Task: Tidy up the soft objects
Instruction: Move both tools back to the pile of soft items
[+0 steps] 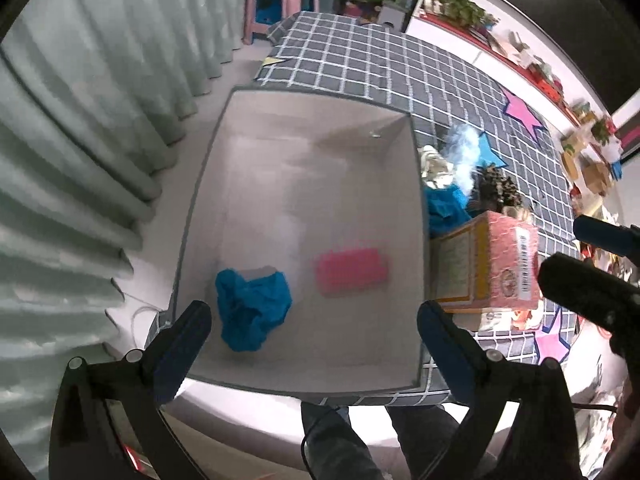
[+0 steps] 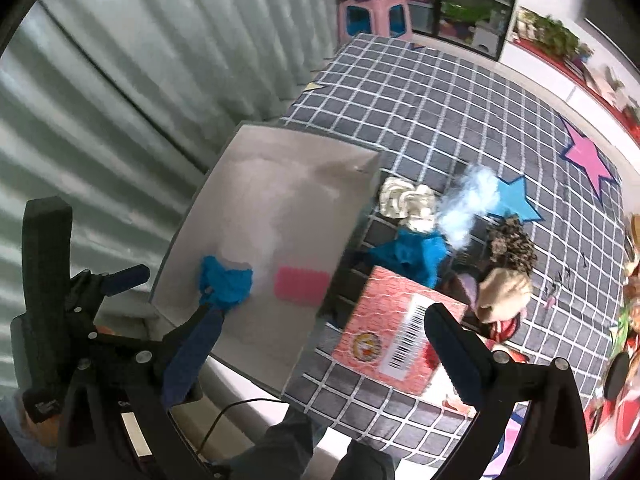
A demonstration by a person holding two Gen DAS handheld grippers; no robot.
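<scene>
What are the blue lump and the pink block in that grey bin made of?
The blue lump looks like thin matte cloth: it lies crumpled in soft folds. The pink block is blurred; its ridged, ribbed surface suggests sponge or foam, possibly soft plastic. The bin looks like stiffened fabric.

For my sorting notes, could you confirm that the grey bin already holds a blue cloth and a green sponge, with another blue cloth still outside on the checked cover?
Not quite: the sponge in the grey bin is pink, not green, as the left wrist view shows. The rest holds: a blue cloth lies in the bin, and another blue cloth is still outside on the checked cover.
</scene>
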